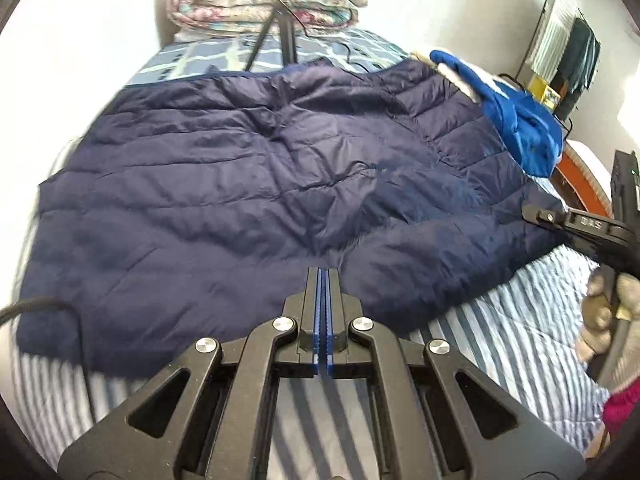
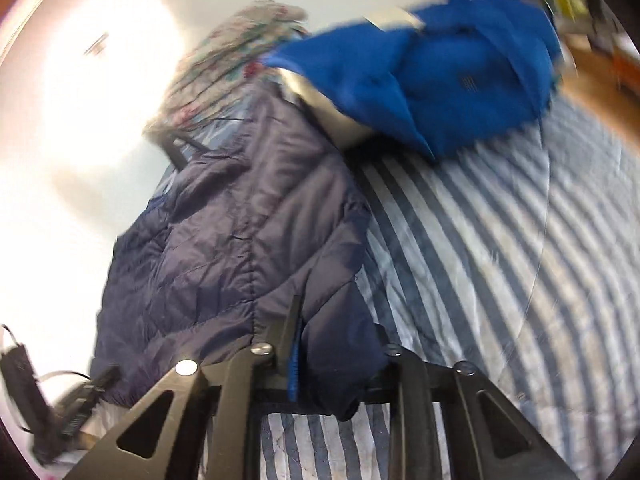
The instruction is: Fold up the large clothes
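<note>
A large navy quilted puffer jacket [image 1: 248, 184] lies spread on a bed with a blue-and-white striped sheet [image 1: 520, 320]. My left gripper [image 1: 323, 276] is shut, its blue pads pressed together at the jacket's near hem; no cloth shows between them. My right gripper [image 1: 536, 213] shows at the jacket's right edge. In the right wrist view the jacket [image 2: 240, 248] runs away from me and a bunched corner of it fills my right gripper [image 2: 336, 344], whose left finger [image 2: 294, 332] presses against the cloth. The right finger is hidden behind the fabric.
A bright blue garment [image 1: 516, 120] lies at the jacket's far right corner; it also shows in the right wrist view [image 2: 440, 76]. A folded floral quilt [image 1: 264, 0] and a black tripod [image 1: 276, 32] stand at the bed's head. A wooden bed frame [image 1: 580, 176] lies right.
</note>
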Available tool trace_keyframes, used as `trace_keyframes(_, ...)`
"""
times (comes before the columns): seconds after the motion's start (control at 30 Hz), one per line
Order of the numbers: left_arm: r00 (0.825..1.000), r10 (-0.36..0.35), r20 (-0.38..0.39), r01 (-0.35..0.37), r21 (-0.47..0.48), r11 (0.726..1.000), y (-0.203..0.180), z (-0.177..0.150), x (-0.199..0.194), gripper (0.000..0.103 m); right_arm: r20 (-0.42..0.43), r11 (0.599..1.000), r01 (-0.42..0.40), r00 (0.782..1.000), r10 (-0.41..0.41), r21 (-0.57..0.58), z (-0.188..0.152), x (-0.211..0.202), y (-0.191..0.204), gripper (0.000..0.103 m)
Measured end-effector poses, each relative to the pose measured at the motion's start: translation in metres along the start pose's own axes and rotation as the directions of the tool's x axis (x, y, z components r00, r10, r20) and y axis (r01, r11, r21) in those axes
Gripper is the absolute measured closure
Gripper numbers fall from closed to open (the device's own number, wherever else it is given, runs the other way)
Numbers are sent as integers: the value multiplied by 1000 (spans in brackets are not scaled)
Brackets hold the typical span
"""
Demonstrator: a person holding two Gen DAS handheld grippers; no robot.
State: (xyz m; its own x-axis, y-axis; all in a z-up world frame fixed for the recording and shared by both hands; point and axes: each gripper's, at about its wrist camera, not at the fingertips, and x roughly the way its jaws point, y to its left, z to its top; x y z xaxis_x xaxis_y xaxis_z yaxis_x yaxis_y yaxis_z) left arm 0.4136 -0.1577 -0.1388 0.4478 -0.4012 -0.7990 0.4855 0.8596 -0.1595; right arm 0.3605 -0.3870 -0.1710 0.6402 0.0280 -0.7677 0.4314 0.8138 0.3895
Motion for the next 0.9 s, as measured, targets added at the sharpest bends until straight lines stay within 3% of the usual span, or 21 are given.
trace_keyframes(0.23, 999, 36, 13, -36, -42, 998, 15, -38, -77, 103, 104, 978, 56, 994, -35, -199, 13, -33, 54, 91)
trace_keyframes(0.47, 998, 45, 35, -40, -120, 992, 31, -75, -130, 103, 152, 970, 8, 988, 30, -244, 29, -63, 92, 93)
trace_keyframes(0.7, 999, 26, 41, -17, -195, 981, 45, -115, -144, 103, 186, 959, -84, 973, 138, -272, 32, -82, 145, 98)
trace_keyframes(0.9, 999, 8, 35, 1, -271, 963, 65, -136, -146, 103, 165, 915, -164, 957, 238, -369, 26, -93, 209, 103)
